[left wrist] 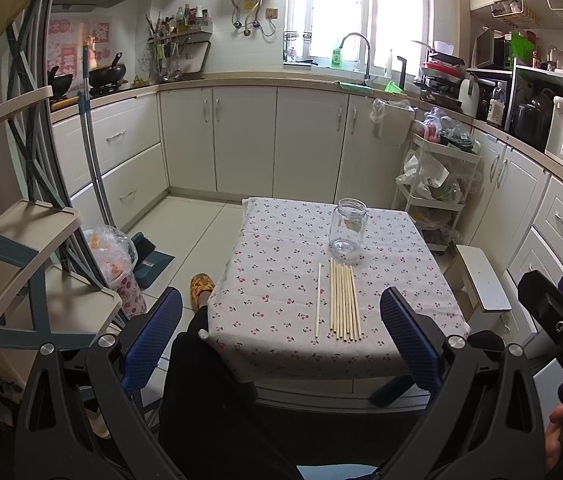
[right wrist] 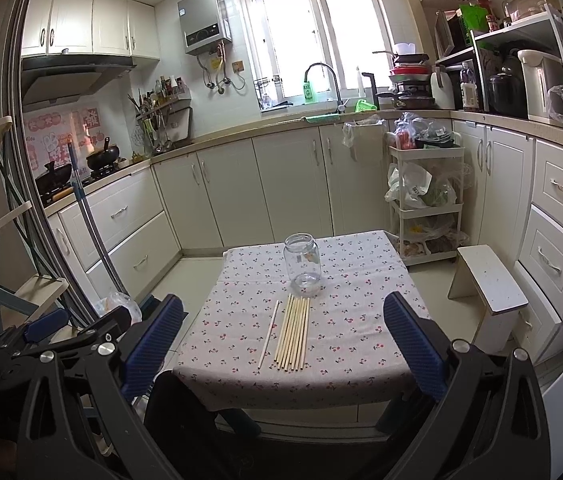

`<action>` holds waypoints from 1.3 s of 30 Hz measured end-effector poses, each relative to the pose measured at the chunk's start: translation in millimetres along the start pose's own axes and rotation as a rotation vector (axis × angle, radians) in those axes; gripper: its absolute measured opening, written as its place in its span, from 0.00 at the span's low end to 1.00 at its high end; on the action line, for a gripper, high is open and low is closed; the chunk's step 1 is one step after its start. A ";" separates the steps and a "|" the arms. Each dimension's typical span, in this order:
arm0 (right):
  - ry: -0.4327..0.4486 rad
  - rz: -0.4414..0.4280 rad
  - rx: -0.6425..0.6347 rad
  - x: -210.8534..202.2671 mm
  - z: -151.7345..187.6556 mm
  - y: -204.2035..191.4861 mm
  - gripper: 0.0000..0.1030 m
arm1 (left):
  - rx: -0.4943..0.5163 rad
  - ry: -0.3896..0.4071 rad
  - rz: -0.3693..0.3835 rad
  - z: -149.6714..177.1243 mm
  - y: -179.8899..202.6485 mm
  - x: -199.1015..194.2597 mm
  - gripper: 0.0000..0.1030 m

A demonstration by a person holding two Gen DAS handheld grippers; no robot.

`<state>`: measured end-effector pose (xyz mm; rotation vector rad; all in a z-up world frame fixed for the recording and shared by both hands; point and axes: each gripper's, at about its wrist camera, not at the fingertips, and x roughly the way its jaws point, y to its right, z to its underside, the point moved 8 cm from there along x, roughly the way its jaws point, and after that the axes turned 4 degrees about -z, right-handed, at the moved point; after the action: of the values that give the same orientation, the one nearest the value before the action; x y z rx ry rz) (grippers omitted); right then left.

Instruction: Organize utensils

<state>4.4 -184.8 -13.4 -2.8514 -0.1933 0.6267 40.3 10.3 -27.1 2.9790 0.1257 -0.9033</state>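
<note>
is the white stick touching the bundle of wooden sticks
Apart. The left wrist view shows a strip of tablecloth between the white stick and the wooden sticks along their length.

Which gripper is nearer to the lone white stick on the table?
Left, though only slightly. The left gripper sits short of the table's near edge, almost in line with the white stick. The right gripper is equally far back but offset further right. Both are open and empty.
</note>
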 end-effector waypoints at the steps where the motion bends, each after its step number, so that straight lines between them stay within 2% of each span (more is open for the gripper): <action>1: 0.000 0.000 0.000 0.0 0.0 0.0 0.94 | 0.000 0.000 0.000 -0.4 0.4 0.2 0.93; 15: -0.010 0.003 0.001 3.0 2.0 0.9 0.94 | -0.003 -0.015 0.006 -0.2 4.2 11.5 0.93; 20: -0.060 0.026 0.011 33.6 9.3 20.1 0.94 | -0.006 -0.093 0.030 4.0 10.8 62.1 0.93; 22: -0.107 0.032 0.029 60.1 15.9 31.9 0.94 | 0.007 -0.145 0.042 9.7 18.0 93.4 0.93; 28: -0.239 0.047 0.032 143.8 47.8 62.1 0.93 | 0.077 -0.222 0.009 25.3 34.1 167.7 0.93; 29: -0.262 0.048 0.029 157.4 53.1 64.7 0.92 | 0.081 -0.236 0.007 26.9 36.0 177.5 0.92; 31: -0.308 0.033 0.034 186.8 64.7 69.8 0.79 | 0.074 -0.266 0.005 31.4 38.8 201.9 0.92; 34: -0.374 0.033 0.035 226.5 82.3 77.3 0.67 | 0.064 -0.298 0.007 35.6 41.0 230.8 0.92; 39: -0.454 0.038 0.039 284.4 103.4 87.4 0.55 | 0.065 -0.334 0.010 40.1 49.3 278.4 0.92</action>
<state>223.5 -201.5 -238.9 -2.6380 -0.1944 1.2636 253.0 -21.4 -215.0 2.8287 0.0741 -1.4094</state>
